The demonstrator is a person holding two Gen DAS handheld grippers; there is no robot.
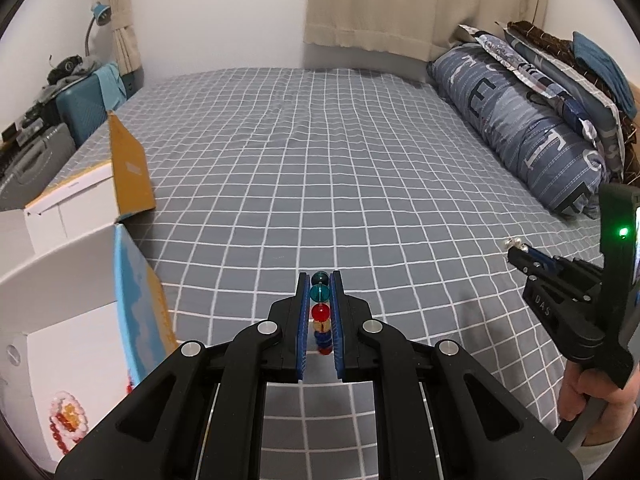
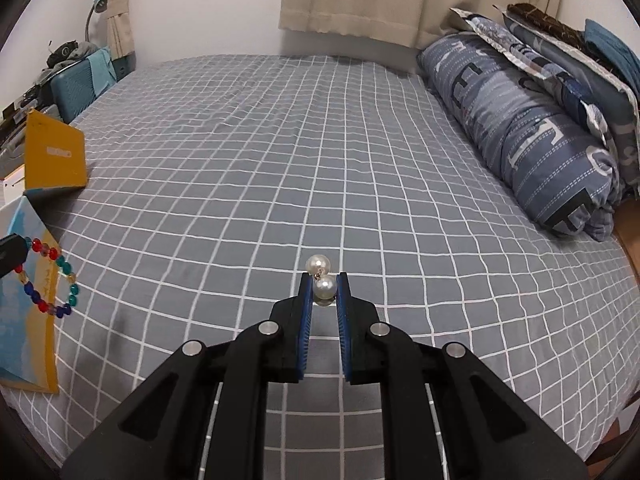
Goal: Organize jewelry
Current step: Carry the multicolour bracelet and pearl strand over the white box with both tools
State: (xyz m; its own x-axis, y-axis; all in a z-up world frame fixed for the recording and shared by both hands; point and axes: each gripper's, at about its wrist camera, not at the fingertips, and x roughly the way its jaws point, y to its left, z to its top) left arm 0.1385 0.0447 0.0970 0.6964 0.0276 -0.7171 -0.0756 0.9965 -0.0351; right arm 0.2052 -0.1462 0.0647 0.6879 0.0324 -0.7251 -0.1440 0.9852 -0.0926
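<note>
Above the checked bed, left gripper clamps one multicolour bead bracelet; right gripper pinches two pearls.

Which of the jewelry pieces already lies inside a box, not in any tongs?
The pink-and-red bead bracelet lies in the near white box. The multicoloured bracelet is in the left tongs; the pearls in the right tongs.

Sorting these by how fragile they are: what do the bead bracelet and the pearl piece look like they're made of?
Bead bracelet: translucent glass or acrylic, glossy; red, teal and blue beads let light through and carry highlights. It cannot be told which.

Pearl piece: round cream-white beads with a soft pearly sheen, real or imitation unclear, joined by a small metallic-looking link.
</note>
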